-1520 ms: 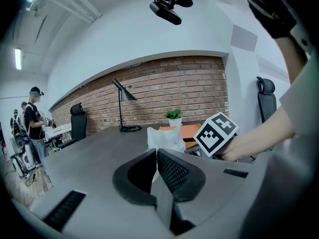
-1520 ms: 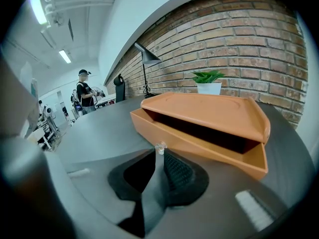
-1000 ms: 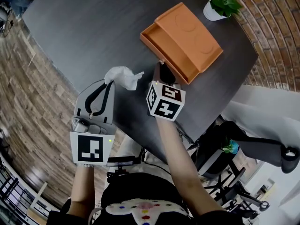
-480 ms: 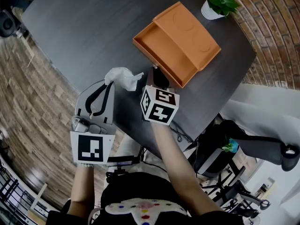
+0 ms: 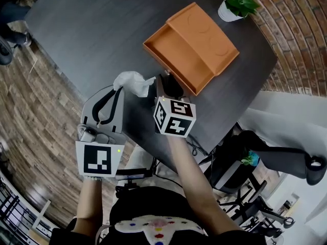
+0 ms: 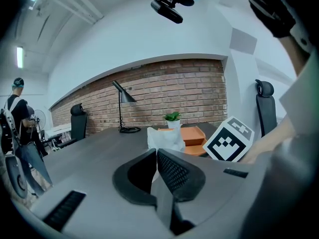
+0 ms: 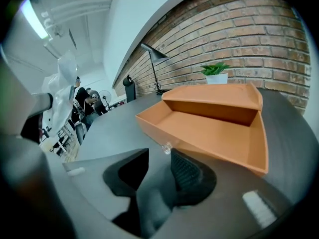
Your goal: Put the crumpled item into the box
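Observation:
The crumpled item (image 5: pixel 132 81) is a white wad of paper, and my left gripper (image 5: pixel 121 90) is shut on it above the table's near edge. In the left gripper view the wad (image 6: pixel 164 137) sticks up past the closed jaw tips. The orange box (image 5: pixel 196 40) lies on the dark table with its drawer (image 5: pixel 171 52) slid out toward me. My right gripper (image 5: pixel 166 84) is at the drawer's front. Its jaws are opening, with the small clear knob (image 7: pixel 166 147) just between the tips and the pads apart from it. In the right gripper view the drawer's inside (image 7: pixel 209 133) is bare.
A potted plant (image 5: pixel 234 3) stands beyond the box at the table's far corner. The table (image 5: pixel 102 29) ends close to me, over wooden floor. An office chair (image 5: pixel 286 157) is at the right. A desk lamp (image 6: pixel 122 108) and a person (image 6: pixel 17 118) are at the far left.
The drawer front has come further out toward me and to the left. My right gripper drew back with it. The left gripper has kept still with the wad.

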The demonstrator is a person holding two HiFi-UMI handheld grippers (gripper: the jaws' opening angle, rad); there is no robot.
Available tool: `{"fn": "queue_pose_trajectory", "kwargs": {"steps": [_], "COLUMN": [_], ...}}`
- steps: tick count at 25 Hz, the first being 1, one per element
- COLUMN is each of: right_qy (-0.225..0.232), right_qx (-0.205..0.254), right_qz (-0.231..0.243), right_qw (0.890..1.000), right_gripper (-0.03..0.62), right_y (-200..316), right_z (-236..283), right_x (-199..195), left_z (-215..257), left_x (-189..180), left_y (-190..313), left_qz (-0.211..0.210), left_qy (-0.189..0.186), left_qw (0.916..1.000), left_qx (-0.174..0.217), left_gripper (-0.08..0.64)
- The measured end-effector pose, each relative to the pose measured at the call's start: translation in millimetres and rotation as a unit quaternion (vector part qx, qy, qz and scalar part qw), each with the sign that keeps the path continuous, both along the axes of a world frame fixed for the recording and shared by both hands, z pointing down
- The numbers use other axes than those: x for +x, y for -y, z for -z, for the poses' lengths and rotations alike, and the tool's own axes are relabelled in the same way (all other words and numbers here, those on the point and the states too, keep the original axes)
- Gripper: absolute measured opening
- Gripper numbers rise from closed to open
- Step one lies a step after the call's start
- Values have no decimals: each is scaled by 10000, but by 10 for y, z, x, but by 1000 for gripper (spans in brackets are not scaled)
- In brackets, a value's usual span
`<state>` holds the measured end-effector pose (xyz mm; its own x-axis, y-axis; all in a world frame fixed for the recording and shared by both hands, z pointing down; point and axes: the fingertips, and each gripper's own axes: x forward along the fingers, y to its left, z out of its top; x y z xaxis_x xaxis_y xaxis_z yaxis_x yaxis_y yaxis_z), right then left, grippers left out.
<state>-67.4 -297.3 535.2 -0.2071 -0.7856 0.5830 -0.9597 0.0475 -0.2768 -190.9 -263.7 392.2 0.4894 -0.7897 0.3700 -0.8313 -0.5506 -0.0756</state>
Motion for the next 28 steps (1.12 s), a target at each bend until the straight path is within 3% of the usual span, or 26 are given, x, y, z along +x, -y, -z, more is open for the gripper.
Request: {"fn": "queue_pose_trajectory", "kwargs": {"steps": [5,9,16,28], "right_qy": [-278,-502,-757,-841], "right_qx": [435,974,1647,2282], "right_qz": [203,262,228,183], "right_qw": [9985,9936,9832,9698], "right_gripper": [100,14,9,9], "right_y": [-155,-287,-552,-1147], "right_z": [286,644,1275,2169], "right_x": [119,320,814,1563], "left_z": [119,266,580,1161], "left_x": [48,143,322,627], "left_y": [-58,-141,-353,-717], "left_qz": [18,58,64,25], "left_qy": [-20,-66,-186,-227], "left_qw": [9999,9997,9988,9962], "left_qx": [107,231,459,842], "left_gripper": [12,12,12,12]}}
